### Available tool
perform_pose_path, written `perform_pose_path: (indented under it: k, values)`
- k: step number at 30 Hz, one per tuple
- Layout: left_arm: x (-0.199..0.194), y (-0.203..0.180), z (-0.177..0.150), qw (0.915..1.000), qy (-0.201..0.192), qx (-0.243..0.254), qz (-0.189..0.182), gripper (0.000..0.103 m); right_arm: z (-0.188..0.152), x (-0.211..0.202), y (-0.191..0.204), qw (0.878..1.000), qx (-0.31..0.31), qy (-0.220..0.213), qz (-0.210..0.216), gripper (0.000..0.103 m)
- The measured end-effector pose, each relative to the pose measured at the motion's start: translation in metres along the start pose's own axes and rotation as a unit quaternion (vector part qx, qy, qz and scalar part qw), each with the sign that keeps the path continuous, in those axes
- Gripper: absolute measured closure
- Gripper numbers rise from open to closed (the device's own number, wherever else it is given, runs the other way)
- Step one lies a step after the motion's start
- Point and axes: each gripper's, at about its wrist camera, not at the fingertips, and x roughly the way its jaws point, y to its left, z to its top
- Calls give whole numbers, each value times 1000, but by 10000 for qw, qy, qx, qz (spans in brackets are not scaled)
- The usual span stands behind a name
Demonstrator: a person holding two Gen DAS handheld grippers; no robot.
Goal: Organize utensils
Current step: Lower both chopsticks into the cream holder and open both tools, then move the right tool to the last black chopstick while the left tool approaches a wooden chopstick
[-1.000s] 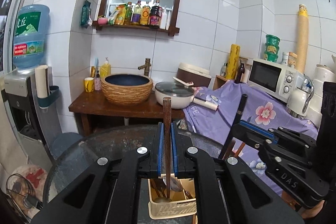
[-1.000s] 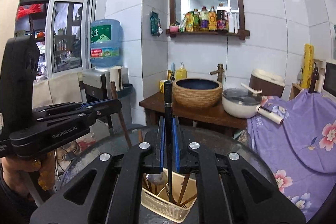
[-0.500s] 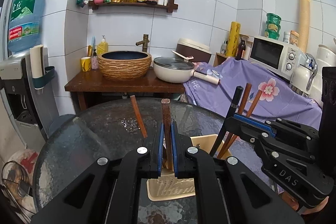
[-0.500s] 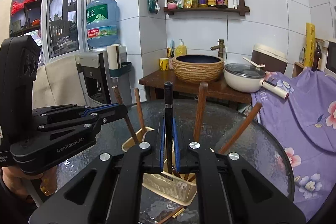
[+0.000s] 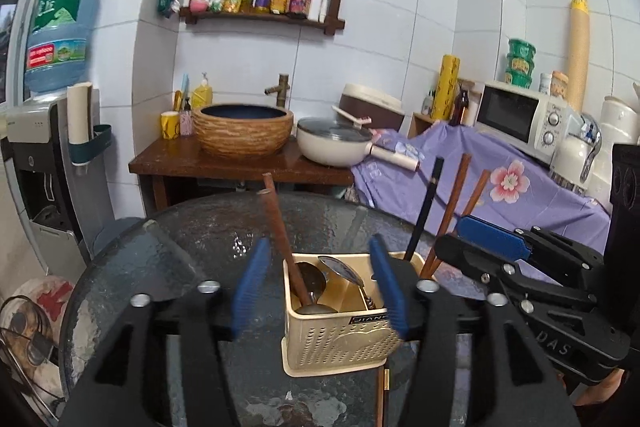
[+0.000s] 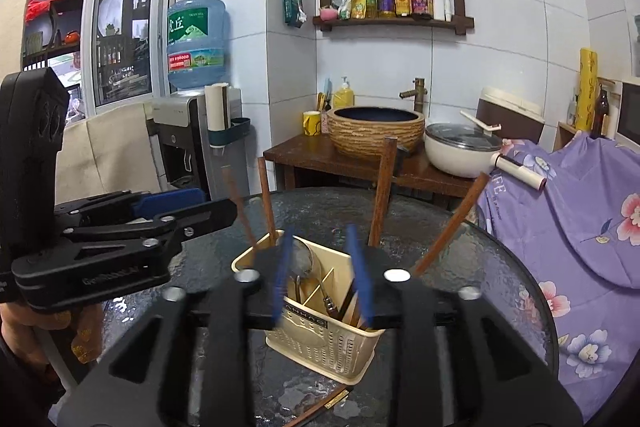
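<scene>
A cream plastic utensil caddy (image 5: 340,341) stands on the round glass table (image 5: 200,247); it also shows in the right wrist view (image 6: 320,339). It holds spoons (image 5: 340,269), a wooden-handled utensil (image 5: 280,231), a black utensil (image 5: 426,207) and brown chopsticks (image 5: 452,203). My left gripper (image 5: 320,287) is open and empty, jaws wide either side of the caddy. My right gripper (image 6: 322,275) is open and empty just above the caddy. Each gripper shows in the other's view, the right one (image 5: 516,267) and the left one (image 6: 120,239).
A chopstick (image 6: 324,403) lies on the glass in front of the caddy. Behind the table stand a wooden stand with a woven basin (image 5: 242,131) and a pan (image 5: 336,145), a purple flowered cloth (image 5: 500,195), a microwave (image 5: 524,117) and a water dispenser (image 5: 52,131).
Both grippers have opened and let go of their utensils, the brown-handled one on the left and the black-handled one on the right. These now stand in the caddy.
</scene>
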Motion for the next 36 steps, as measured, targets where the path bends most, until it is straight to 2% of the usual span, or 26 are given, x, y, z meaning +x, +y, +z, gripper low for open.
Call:
perform_pose_path:
  k: [3,4,5,7,9,11,14,17,21,24,27,29,31,36]
  values:
    - [-19,2,-12,9997,-206,40,118,28,-9,-18,5,10000,-14,-85,12,59]
    - [-25,3,-18,9995,-230,67,204,21,-14,-23,6,10000,12,-88,-3,54]
    - [-29,4,-24,9993,-243,76,264,19,-22,-29,7,10000,53,-63,-23,49]
    - [-36,8,-38,9991,-206,13,379,12,-38,-33,8,9999,121,58,-37,44]
    - [-38,13,-59,9992,24,-155,371,10,-63,-30,9,9991,210,344,-105,42]
    - [-36,17,-77,9985,263,-272,406,9,-87,-21,11,9969,273,691,-271,41]
    - [-31,21,-104,9959,551,-398,604,9,-130,3,15,9880,361,1439,-437,41]
    - [-27,21,-124,9938,793,-397,676,9,-158,20,24,9804,331,1867,-533,41]
    - [-26,21,-138,9915,968,-254,830,9,-173,30,27,9744,417,2122,-621,41]
    - [-26,23,-144,9909,1051,-379,754,9,-176,34,27,9712,477,2257,-592,41]
    - [-24,20,-149,9906,1109,-346,726,9,-180,37,26,9656,369,2464,-747,41]
    - [-23,16,-150,9906,1141,-286,702,9,-185,33,19,9639,490,2515,-723,41]
    - [-21,13,-151,9903,1196,-248,664,9,-191,27,6,9581,495,2677,-893,41]
    - [-12,2,-154,9895,1308,-122,599,9,-188,9,-25,9577,944,2542,-961,41]
